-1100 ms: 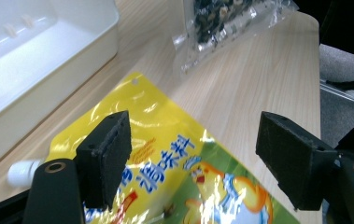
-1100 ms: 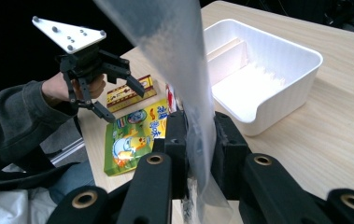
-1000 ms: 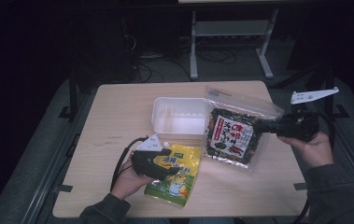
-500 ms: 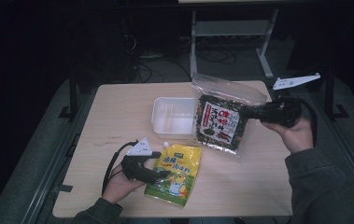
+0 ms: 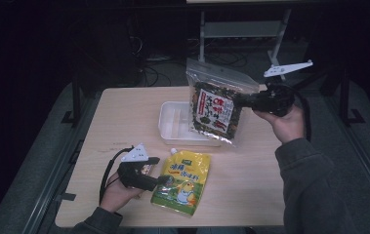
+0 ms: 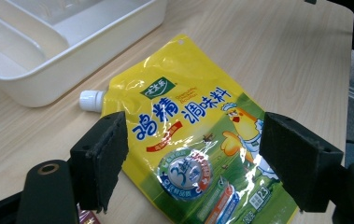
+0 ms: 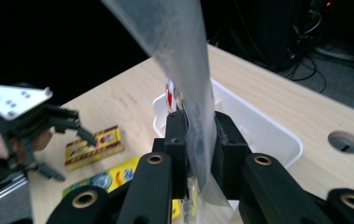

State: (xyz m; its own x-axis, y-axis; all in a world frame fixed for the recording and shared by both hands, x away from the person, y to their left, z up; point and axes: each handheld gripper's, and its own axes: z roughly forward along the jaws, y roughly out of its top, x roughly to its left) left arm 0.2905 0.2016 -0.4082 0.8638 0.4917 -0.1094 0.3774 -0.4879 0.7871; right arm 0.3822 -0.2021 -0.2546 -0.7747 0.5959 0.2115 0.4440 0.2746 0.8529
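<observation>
Clear plastic forms the seaweed bag (image 5: 215, 108), which hangs above the white tray (image 5: 170, 127), pinched at its edge by the right gripper (image 5: 245, 100). This is the carrying step. Next, the bag probably needs lowering into the tray before release. The left gripper (image 6: 191, 163), jaws spread and empty, hovers over the yellow pouch (image 6: 198, 140) lying on the table (image 5: 124, 112).
</observation>
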